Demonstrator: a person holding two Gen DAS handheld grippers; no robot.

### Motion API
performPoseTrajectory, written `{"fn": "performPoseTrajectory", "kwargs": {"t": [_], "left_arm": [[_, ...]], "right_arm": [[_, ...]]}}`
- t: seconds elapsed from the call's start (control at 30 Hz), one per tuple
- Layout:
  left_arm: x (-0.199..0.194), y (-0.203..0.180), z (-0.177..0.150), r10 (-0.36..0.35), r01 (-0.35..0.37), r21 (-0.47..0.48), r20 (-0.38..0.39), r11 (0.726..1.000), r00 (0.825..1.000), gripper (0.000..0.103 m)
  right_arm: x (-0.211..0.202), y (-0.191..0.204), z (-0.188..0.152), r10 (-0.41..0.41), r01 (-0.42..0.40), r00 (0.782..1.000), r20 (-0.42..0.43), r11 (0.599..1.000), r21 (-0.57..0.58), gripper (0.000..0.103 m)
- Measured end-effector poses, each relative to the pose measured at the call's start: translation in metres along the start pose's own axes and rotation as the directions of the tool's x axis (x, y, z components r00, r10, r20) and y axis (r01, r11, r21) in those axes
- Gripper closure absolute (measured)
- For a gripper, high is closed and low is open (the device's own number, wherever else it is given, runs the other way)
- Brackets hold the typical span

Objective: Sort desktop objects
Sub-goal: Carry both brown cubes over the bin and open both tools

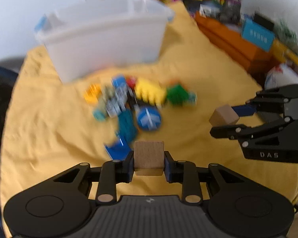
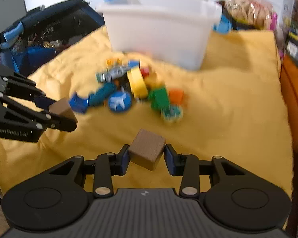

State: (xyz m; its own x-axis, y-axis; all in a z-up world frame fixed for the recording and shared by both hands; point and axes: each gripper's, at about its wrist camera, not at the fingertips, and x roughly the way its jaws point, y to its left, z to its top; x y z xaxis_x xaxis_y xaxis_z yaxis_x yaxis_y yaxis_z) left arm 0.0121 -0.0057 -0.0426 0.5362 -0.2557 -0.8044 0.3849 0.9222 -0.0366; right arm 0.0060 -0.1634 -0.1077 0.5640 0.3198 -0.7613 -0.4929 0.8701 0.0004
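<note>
Yellow cloth (image 2: pixel 228 103) bears white bin (image 2: pixel 159 31), contents hidden.

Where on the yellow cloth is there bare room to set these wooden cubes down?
Bare yellow cloth lies between the colourful toy pile and the orange edge, and just ahead of both grippers. It is crowded in front of the translucent white plastic bin.

We see toy pile (image 1: pixel 137 101) smeared by motion blur; individual pieces not separable, shapes uncertain. White bin (image 1: pixel 107 39) blurred too, contents hidden behind walls; far rim indistinct. Shelf clutter (image 1: pixel 218 2) at top unreadable. Dark bag (image 2: pixel 49 29) cut by left edge in right wrist view. We cannot read lettering on blue box (image 1: pixel 257 34). Yellow cloth (image 1: pixel 49 119) runs out under gripper bodies.
</note>
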Motion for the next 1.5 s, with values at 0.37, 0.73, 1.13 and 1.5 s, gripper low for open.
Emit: {"fn": "performPoseTrajectory", "kwargs": {"t": [0.37,0.73,1.13,1.5], "left_arm": [[-0.051,0.041,0.105,0.075,-0.068,-0.035,0.244,0.997,0.967,0.071],[-0.024,0.077,0.202,0.116,-0.098,-0.072,0.314,0.993,0.942,0.071],[0.063,0.101,0.198,0.195,-0.186,-0.098,0.094,0.978,0.976,0.070],[0.022,0.087,0.193,0.191,-0.173,-0.111,0.181,0.979,0.965,0.061]], "right_arm": [[-0.037,-0.009,0.091,-0.028,0.035,0.984,0.177,0.999,-0.034,0.062],[-0.010,-0.046,0.191,-0.072,0.082,0.948,0.310,0.996,-0.021,0.062],[0.071,-0.058,0.203,-0.092,0.084,0.986,0.138,0.994,0.066,0.061],[0.048,-0.053,0.206,-0.109,0.099,0.973,0.202,0.993,0.056,0.053]]}}
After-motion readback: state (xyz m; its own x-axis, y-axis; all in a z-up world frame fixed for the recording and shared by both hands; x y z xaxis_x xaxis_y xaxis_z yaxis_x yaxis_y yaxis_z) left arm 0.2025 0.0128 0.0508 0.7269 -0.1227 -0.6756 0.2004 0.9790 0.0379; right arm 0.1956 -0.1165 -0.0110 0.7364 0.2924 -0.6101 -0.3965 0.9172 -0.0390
